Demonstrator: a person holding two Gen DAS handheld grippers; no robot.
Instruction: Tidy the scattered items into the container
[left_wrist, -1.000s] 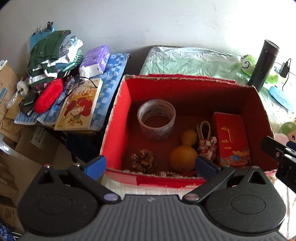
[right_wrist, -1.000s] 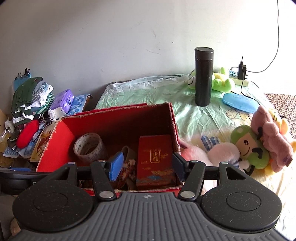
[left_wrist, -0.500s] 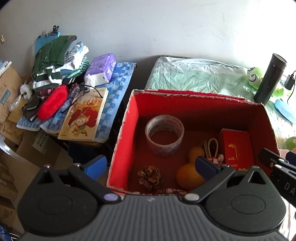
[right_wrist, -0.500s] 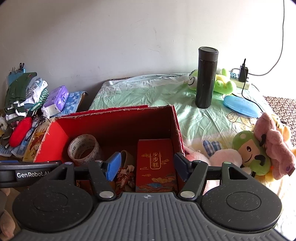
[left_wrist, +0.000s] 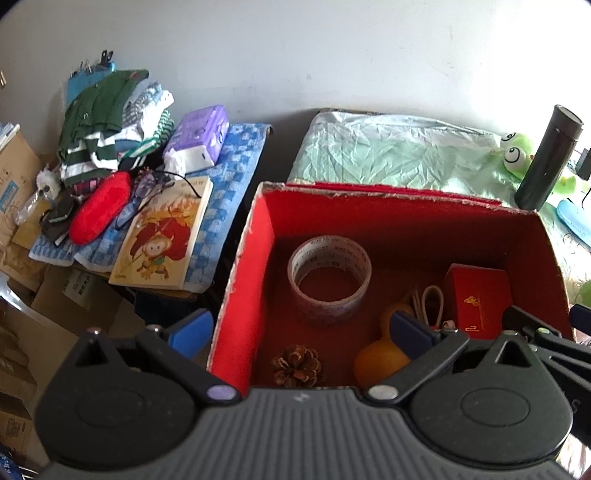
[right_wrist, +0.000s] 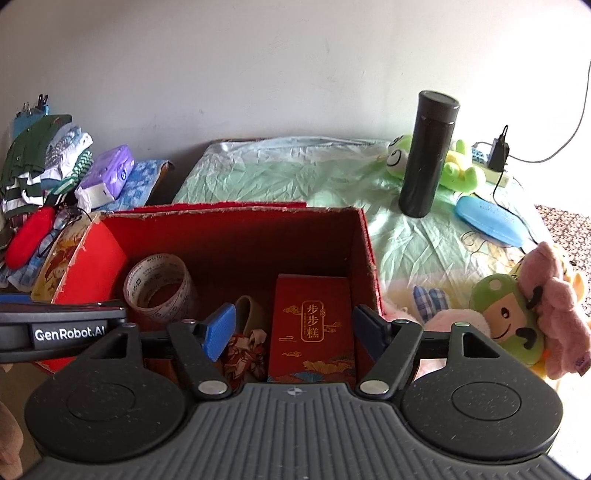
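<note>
The red cardboard box (left_wrist: 240, 266) stands open on the bed. Inside lie a tape roll (left_wrist: 328, 277), a pine cone (left_wrist: 297, 363), an orange gourd (left_wrist: 380, 360), a looped cord (left_wrist: 430, 301) and a red gift packet (right_wrist: 312, 328). My left gripper (left_wrist: 301, 330) is open and empty, one finger outside the box's left wall and one above the gourd. My right gripper (right_wrist: 295, 332) hovers over the box's right end, its jaws opening. The red packet shows between them, lying in the box, and the pads do not press on it.
A black flask (right_wrist: 428, 155), a green frog toy (right_wrist: 458, 166), a blue case (right_wrist: 487, 219) and plush toys (right_wrist: 524, 314) sit on the green sheet right of the box. Left of it are a picture book (left_wrist: 162, 236), a red pouch (left_wrist: 99, 208), tissues (left_wrist: 195, 134) and folded clothes (left_wrist: 99, 114).
The right jaws have spread wider around the red packet, which stays in the box. In the left view the box has slid right and lower as that gripper drifted left.
</note>
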